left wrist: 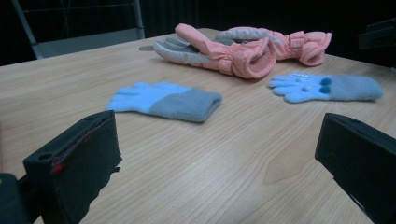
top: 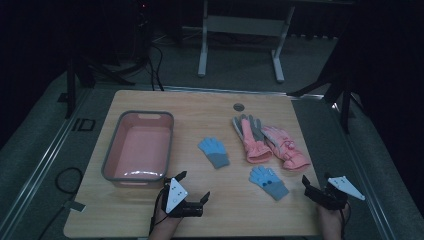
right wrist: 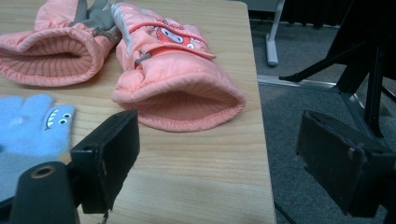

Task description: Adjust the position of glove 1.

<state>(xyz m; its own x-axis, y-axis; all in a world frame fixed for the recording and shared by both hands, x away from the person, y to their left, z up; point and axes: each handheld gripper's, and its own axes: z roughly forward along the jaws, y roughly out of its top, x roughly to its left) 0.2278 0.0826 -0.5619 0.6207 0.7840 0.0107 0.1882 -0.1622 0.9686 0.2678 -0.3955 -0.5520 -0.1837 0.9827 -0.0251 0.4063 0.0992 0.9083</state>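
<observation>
- Gloves: four lie on the desk [top: 150, 210] between the basin and the 3 o'clock edge; a blue knitted glove [top: 214, 152] near the centre, a second blue glove [top: 269, 182] at about 5 o'clock from it, and two pink padded gloves, one with a grey palm [top: 251, 139] and one with a printed back [top: 286, 148], side by side and touching toward 2 o'clock.
- Pink basin [top: 111, 159]: stands at the 9 o'clock side of the desk, well apart from the gloves; nothing can be seen inside it.
- Left gripper [top: 192, 190]: rests near the 6 o'clock edge, just beside the basin's near corner; jaws apart with bare wood between them, as the left gripper view confirms, the central blue glove [left wrist: 166, 100] lying ahead of them.
- Right gripper [top: 310, 187]: sits at the 4 o'clock corner; jaws apart and holding nothing; in the right gripper view the cuff of the printed pink glove [right wrist: 177, 93] lies just ahead, the second blue glove [right wrist: 32, 126] off toward 9 o'clock.
- Step in hand, as judged: the approach, before any grasp; no glove is touched.
- Next move, as judged: each gripper must advance to its nearest glove, lower the jaws over a cuff or edge, and close; the soft fabric calls for a grip low against the desk; the basin is the likely destination.
</observation>
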